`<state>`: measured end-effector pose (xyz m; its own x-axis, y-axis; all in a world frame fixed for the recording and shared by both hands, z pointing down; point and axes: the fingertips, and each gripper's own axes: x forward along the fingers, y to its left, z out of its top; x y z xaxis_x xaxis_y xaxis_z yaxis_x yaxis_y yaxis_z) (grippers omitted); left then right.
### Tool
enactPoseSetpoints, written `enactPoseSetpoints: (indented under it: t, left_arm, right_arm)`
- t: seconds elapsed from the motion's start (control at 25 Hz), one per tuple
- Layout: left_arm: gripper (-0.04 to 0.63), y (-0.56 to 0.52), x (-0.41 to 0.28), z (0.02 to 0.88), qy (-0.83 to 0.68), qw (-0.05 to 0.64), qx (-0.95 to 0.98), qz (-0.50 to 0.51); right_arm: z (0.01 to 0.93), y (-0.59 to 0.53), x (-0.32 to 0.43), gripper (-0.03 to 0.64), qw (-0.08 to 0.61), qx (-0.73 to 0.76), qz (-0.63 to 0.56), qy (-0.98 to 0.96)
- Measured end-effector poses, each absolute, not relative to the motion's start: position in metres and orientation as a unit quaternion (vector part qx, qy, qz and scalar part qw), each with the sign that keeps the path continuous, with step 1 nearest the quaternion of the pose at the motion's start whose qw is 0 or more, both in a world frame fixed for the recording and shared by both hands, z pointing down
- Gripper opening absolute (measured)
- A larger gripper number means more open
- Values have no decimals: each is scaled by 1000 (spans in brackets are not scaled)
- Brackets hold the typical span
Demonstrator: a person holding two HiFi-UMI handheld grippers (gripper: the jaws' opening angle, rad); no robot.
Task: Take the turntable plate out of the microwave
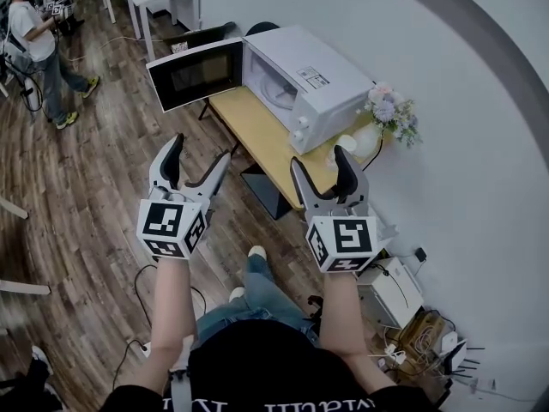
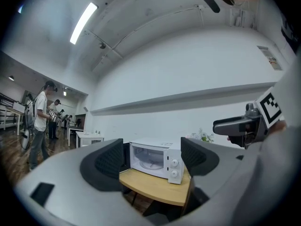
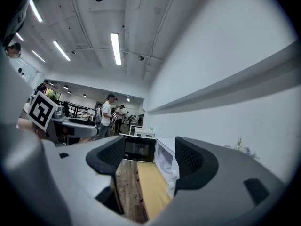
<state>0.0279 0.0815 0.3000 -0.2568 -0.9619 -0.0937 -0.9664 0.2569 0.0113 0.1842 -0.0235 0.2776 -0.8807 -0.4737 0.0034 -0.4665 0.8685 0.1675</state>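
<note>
Turntable plate (image 2: pixel 151 164), round, pale and glassy-looking, lying flat on the cavity floor inside the microwave (image 1: pixel 304 80), untouched. Door (image 1: pixel 196 75) swung wide to the microwave's left, a dark glossy window in a white frame, leaving the mouth clear for a reach. Boxy white casing, with two round knobs on the panel to the right of the cavity. Under the microwave, a smooth pale-wood counter (image 1: pixel 257 136). Beside the microwave's knob end, a small bunch of flowers (image 1: pixel 390 110). Left hand-held gripper (image 1: pixel 199 151) and right hand-held gripper (image 1: pixel 318 159) both held up well short of the microwave, jaws spread, nothing between the ribbed black pads but the distant microwave framed in the gap. Probably kept level and side by side to line up an approach. Task judged not yet begun.
</note>
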Motion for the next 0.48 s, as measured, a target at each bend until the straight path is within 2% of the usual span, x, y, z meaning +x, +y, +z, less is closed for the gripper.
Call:
enactPoseSetpoints:
  t: [0.24,0.48]
  left_arm:
    - [379,70,6,308,797,30,-603,28]
    - [378,41,-20,313,791,27,-610,25]
  right_arm:
    - [293,-39,163,344,38,241,-86,-966]
    - [294,-67,135,344,26,247,-73,-966]
